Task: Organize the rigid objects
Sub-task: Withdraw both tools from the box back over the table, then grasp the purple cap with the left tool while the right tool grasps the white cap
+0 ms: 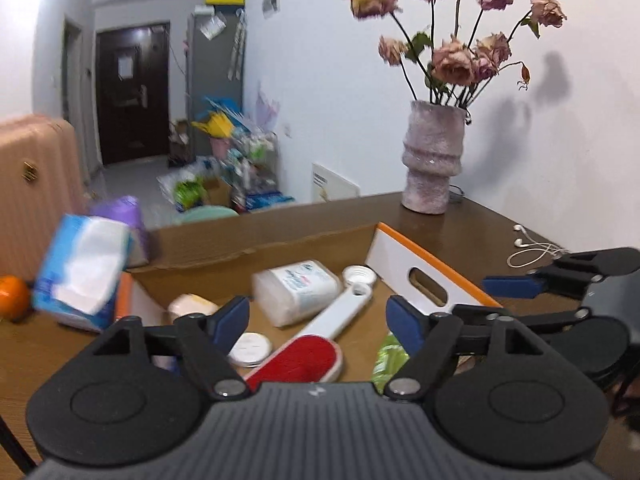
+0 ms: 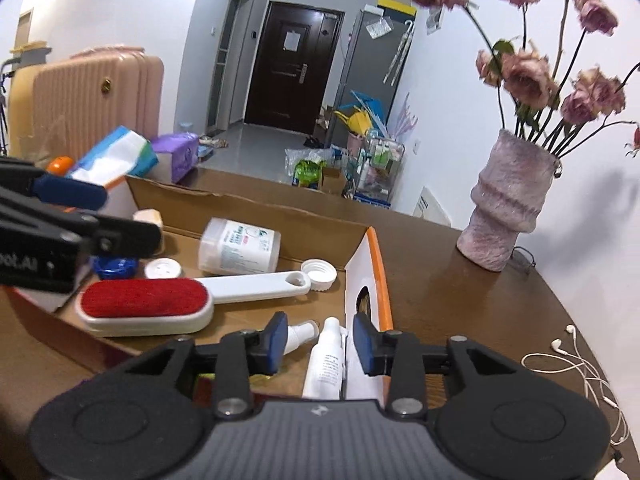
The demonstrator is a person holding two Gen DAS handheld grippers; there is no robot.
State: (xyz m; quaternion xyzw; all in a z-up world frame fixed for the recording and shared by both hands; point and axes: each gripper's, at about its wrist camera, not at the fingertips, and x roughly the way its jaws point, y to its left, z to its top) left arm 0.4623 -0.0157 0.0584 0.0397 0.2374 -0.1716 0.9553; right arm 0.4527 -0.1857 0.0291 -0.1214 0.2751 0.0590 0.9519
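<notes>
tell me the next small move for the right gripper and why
Probably lower the right gripper a little over the white spray bottle. Its jaws are open and empty, and the bottle lies right under them in the cardboard box, close to the white box wall. The left gripper is open too, hovering over the lint brush, so it is not in the way.

The left claw (image 1: 316,320) and the right claw (image 2: 320,344) look alike. Each has a dark grey ribbed body bearing a small pale logo, flanked by two round matte black discs. Black linkage bars run forward from silver round-headed screws to the fingers, which carry blue pads (image 1: 404,322). Seen side-on from the right wrist, the left one shows partial white lettering.
</notes>
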